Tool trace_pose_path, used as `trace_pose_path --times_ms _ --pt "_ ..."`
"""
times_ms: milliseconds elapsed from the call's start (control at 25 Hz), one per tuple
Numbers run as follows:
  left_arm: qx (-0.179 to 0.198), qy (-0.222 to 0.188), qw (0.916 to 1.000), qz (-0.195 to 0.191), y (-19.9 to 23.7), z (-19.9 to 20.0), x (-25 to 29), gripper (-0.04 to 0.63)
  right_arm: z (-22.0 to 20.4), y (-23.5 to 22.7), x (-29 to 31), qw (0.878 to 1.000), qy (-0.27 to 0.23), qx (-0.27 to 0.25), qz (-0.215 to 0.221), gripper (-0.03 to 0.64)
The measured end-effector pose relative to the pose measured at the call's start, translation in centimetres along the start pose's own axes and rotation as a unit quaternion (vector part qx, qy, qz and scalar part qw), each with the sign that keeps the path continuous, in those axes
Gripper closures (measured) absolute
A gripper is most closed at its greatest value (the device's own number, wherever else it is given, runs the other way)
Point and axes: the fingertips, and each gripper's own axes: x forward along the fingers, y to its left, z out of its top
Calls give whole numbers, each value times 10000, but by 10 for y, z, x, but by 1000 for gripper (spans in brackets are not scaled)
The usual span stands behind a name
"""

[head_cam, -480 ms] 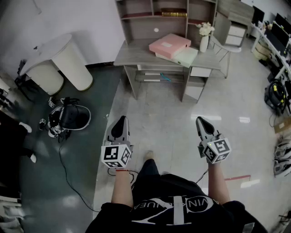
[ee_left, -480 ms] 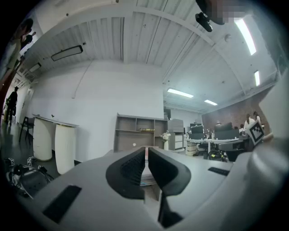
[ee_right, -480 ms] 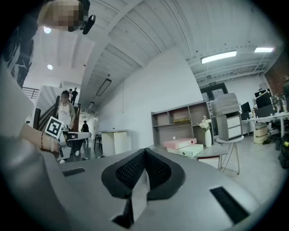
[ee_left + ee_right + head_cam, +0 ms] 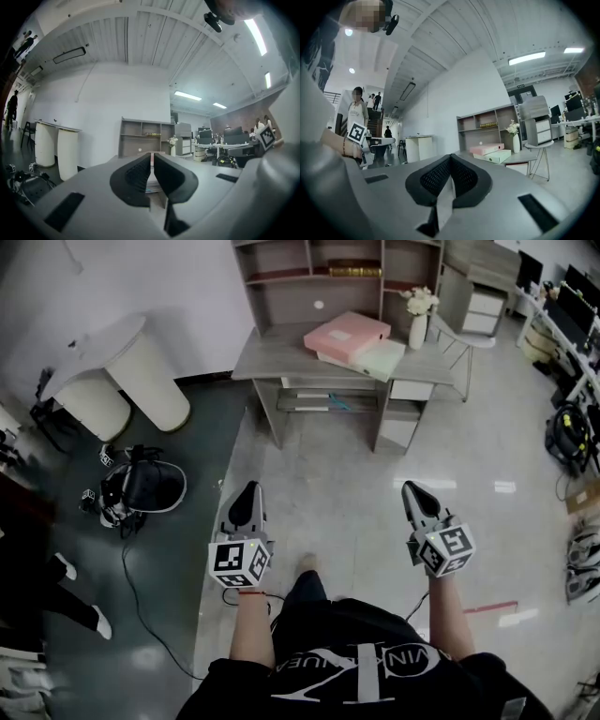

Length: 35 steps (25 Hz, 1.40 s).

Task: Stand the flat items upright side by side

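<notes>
— Tongs?
— Left gripper (image 4: 248, 487) and right gripper (image 4: 412, 487): both closed and empty, ribbed black pads together, level above the glossy floor.
— Flat items?
— The pink box file (image 4: 347, 337) lies flat atop the pale green box file (image 4: 382, 360), towards the grey desk's (image 4: 272, 357) right edge, beside a white vase (image 4: 419, 329).

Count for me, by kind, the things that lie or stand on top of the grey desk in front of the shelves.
Box files lying flat: 2 (pink box file, pale green box file)
Vase with flowers: 1
Total on the desk: 3
</notes>
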Motion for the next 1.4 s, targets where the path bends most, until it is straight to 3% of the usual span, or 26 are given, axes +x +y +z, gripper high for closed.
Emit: trace_pose_path --times_ms 400,680,880,1000,1400 --pt "-188 130 9997 106 -1 -14 7 572 -9 -17 4 9998 49 172 -64 607" --pt "-260 188 9995 47 10 -20 52 564 -14 -48 34 9991 96 297 -286 575" --pt "-409 198 9990 -33 23 -24 101 453 -9 -70 68 9986 177 319 -391 534" --pt "-520 214 9984 -118 30 -25 133 419 -8 -85 89 9984 258 287 -425 489" --pt "-638 454 9962 -368 59 -38 220 394 -17 -121 156 9955 487 455 -673 440"
